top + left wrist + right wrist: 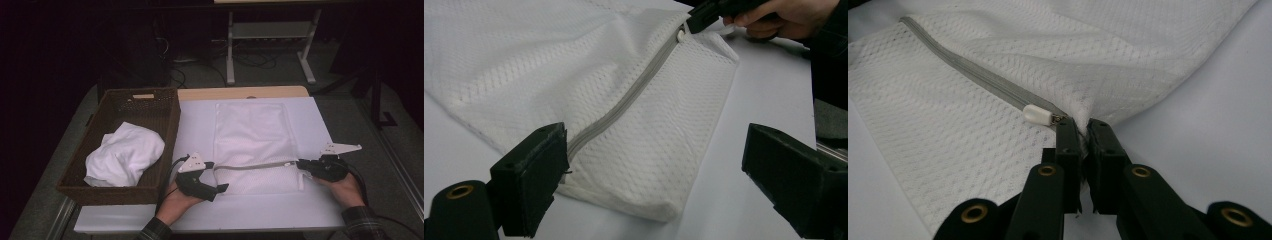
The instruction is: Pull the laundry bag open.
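White sheeting covers the worktop [200, 210], with dark floor and a metal stand beyond it. At the left edge sits a brown wicker basket [165, 125] holding a crumpled white cloth [125, 152]. Beside it, in the middle of the worktop, a white mesh laundry bag [252, 135] lies flat, its grey zipper [252, 165] running across near the person's side. The left hand-held gripper [219, 176] rests at the zipper's left end, jaws wide apart and clamping nothing. The right hand-held gripper [1082, 131] is pinched together on the bag's fabric at the zipper's right end, just beside the small white zipper pull [1036, 114].
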`<state>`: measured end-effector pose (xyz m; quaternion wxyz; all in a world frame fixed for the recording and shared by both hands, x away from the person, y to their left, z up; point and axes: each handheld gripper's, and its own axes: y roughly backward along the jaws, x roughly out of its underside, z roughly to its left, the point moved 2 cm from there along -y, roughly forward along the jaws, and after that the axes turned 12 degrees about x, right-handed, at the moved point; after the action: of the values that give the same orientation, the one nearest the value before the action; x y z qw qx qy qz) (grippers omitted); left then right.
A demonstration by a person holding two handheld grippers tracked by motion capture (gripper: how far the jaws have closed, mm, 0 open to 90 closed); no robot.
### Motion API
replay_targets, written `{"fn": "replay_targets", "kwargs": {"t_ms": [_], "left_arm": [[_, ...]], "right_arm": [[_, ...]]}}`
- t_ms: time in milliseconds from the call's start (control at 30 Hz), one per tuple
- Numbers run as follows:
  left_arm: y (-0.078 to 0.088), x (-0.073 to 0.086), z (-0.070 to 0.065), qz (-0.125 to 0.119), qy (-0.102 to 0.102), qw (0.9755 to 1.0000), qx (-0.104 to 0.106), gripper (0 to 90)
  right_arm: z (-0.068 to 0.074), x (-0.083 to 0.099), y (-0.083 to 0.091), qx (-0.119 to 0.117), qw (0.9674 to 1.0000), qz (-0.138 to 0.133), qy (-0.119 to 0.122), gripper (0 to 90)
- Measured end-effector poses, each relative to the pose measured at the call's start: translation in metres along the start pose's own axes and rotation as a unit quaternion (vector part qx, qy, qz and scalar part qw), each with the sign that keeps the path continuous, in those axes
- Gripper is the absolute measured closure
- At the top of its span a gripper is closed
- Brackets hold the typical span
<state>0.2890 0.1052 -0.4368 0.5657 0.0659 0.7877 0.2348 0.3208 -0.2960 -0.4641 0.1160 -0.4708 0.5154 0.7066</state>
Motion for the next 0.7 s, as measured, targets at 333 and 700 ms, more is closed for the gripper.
{"fn": "replay_targets", "kwargs": {"t_ms": [333,700], "left_arm": [[-0.007,-0.009,0.0,0.005,-0.008,0.9998,0.018,10.6],[-0.027,-0.02,0.001,0.011,-0.012,0.9988,0.047,13.1]], "right_arm": [[0.004,-0.003,0.002,-0.009,0.9999,-0.005,0.006,84.0],[0.009,-0.006,0.003,-0.026,0.9995,-0.013,0.009,83.8]]}}
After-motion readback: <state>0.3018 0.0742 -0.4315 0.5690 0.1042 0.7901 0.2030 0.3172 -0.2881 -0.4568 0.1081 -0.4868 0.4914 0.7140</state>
